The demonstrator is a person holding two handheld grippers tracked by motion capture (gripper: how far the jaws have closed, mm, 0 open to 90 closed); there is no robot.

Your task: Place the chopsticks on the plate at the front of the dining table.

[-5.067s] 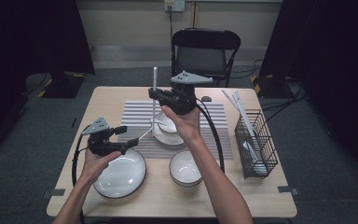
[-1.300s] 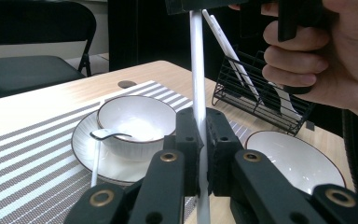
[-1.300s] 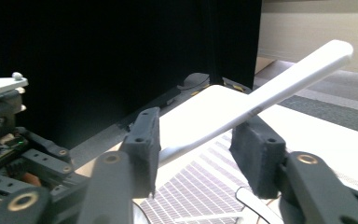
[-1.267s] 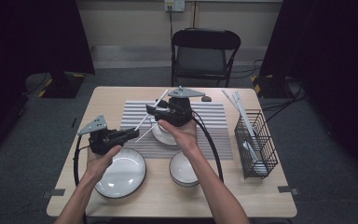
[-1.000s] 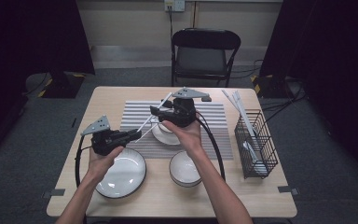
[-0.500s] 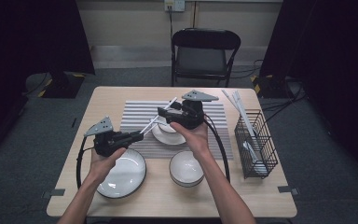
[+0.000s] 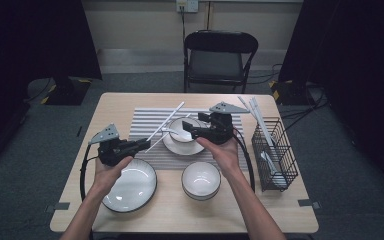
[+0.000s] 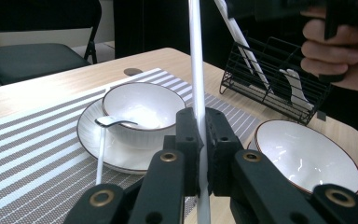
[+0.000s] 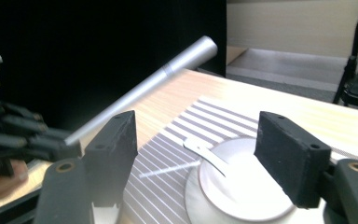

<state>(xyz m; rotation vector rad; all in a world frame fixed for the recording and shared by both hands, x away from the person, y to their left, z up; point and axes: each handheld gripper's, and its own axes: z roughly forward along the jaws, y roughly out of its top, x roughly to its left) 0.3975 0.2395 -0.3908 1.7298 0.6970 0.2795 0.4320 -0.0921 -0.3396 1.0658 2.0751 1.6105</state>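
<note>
My left gripper [image 7: 142,144] is shut on a white chopstick [image 7: 172,114], which slants up and away over the striped mat [image 7: 145,117]. In the left gripper view the chopstick [image 8: 196,93] rises straight out of the closed jaws [image 8: 198,119]. My right gripper [image 7: 186,129] hovers open over a white bowl [image 7: 185,130] that sits on a saucer [image 7: 177,146]. A spoon [image 9: 205,154] rests in that bowl, below the wide-apart jaws [image 9: 200,135]. A second chopstick [image 8: 100,154] lies on the mat beside the saucer.
A large white plate [image 7: 130,185] lies near the front left and an empty bowl [image 7: 201,180] near the front middle. A black wire basket [image 7: 275,155] with utensils stands at the right edge. A folding chair [image 7: 220,55] is behind the table.
The right gripper, which earlier held the chopstick upright, has let go of it and drawn back to the right over the bowl. The left gripper now holds the chopstick alone.
</note>
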